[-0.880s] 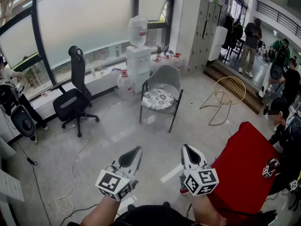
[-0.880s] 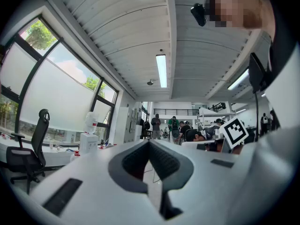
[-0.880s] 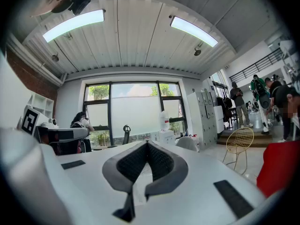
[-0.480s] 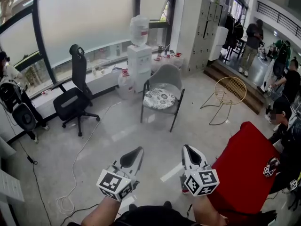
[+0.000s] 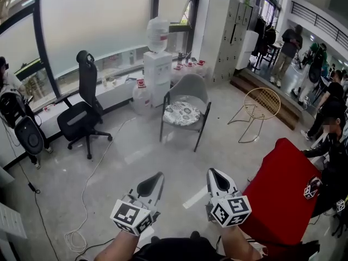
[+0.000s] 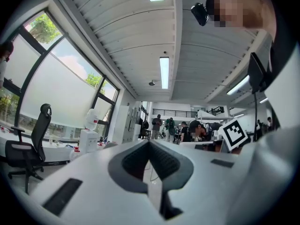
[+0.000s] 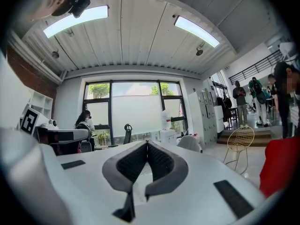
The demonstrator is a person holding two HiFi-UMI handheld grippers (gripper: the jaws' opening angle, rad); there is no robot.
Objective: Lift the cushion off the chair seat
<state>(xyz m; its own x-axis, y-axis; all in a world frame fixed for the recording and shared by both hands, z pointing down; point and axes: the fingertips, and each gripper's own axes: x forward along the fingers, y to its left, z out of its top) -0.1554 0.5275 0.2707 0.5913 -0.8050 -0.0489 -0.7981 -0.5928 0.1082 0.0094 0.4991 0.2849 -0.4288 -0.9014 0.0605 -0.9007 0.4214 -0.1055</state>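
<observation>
In the head view, the patterned cushion (image 5: 182,113) lay on the seat of the grey chair (image 5: 188,87), well across the floor from both grippers. Behind the chair a water dispenser (image 5: 157,72) carried an upturned bottle (image 5: 156,28); how full it was could not be told. A red-capped jug (image 5: 140,95) stood on the floor just beside it. The left gripper (image 5: 159,174) and right gripper (image 5: 212,172) were held side by side. In the left gripper view, the jaws were pressed together on nothing, the dispenser far off at the left. In the right gripper view, the jaws likewise met with nothing between them, the grey chair beyond their tips.
</observation>
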